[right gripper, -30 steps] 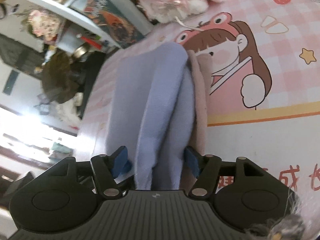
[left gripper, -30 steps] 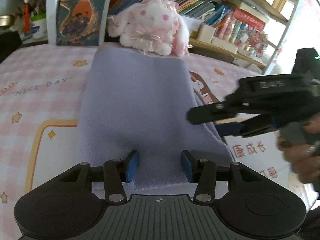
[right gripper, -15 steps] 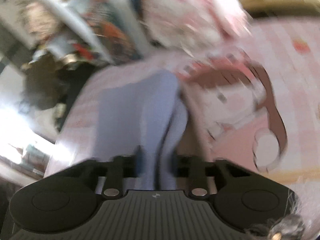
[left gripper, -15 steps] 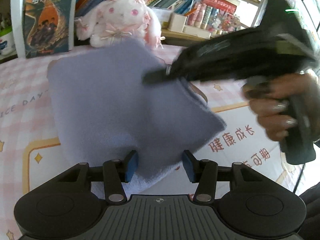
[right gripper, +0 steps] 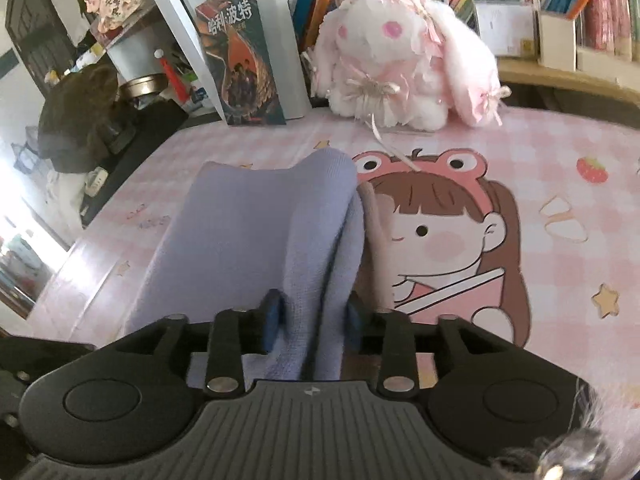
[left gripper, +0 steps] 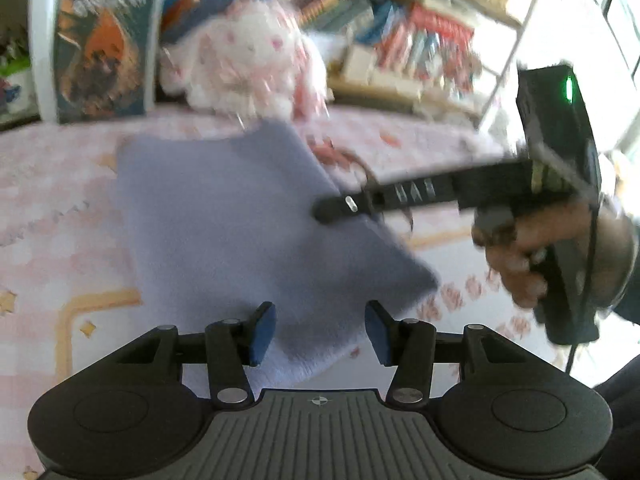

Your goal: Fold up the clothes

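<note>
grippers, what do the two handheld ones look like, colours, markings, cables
Both are black plastic. The left gripper has a ribbed grey-black base with a small crosshair mark, two round discs, silver pivot screws and blue pads. The right gripper is built the same way. Seen from the left wrist view, it has a boxy top with a green light, a thin black cable, and a dark sleeve behind it.

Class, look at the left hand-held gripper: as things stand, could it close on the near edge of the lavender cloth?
Probably yes. The left hand-held gripper is open with the lavender cloth's near edge lying between its fingers, and nothing blocks it.
</note>
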`<move>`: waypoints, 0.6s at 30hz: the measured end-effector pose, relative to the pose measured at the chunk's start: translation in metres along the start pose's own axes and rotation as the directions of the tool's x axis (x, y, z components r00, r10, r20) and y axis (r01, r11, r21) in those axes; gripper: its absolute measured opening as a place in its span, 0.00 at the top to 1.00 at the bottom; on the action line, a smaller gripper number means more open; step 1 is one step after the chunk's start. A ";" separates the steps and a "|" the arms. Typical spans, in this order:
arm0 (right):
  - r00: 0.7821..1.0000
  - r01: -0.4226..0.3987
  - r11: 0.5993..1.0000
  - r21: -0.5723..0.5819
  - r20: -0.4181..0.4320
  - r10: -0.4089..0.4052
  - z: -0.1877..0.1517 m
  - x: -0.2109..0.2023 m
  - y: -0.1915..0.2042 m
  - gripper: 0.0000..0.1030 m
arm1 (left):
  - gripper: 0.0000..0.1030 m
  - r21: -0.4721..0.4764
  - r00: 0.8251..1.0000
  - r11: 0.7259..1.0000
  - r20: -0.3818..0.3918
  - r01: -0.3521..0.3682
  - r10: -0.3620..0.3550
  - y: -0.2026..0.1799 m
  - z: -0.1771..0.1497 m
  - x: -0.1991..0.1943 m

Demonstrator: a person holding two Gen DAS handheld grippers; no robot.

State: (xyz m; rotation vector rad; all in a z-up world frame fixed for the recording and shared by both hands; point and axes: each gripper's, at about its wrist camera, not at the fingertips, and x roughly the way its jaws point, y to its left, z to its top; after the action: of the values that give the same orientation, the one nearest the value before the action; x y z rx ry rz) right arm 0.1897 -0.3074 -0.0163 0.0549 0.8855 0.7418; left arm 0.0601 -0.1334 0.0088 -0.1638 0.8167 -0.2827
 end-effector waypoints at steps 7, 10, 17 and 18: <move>1.000 -0.005 1.000 0.026 -0.028 0.006 -0.001 -0.006 -0.007 0.58 | 0.53 -0.200 0.986 0.978 0.138 -0.063 0.092 0.042 0.009 -0.023; 0.998 -0.010 0.998 0.067 -0.063 0.014 -0.003 0.001 -0.010 0.61 | 0.53 -0.213 0.988 0.974 0.115 -0.080 0.106 0.048 0.005 -0.012; 0.997 -0.054 0.997 0.063 -0.058 0.058 -0.005 -0.004 -0.004 0.86 | 0.53 -0.195 0.983 0.970 0.082 -0.144 0.163 0.052 -0.002 0.005; 0.996 -0.077 0.996 0.052 -0.040 0.079 -0.005 -0.010 0.000 0.86 | 0.53 -0.196 0.982 0.968 0.074 -0.154 0.172 0.053 -0.002 0.005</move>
State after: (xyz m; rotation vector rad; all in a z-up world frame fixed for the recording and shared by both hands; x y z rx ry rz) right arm 0.1817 -0.3147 -0.0128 0.1193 0.9467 0.7955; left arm 0.0717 -0.0852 -0.0095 -0.2845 0.7617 -0.0412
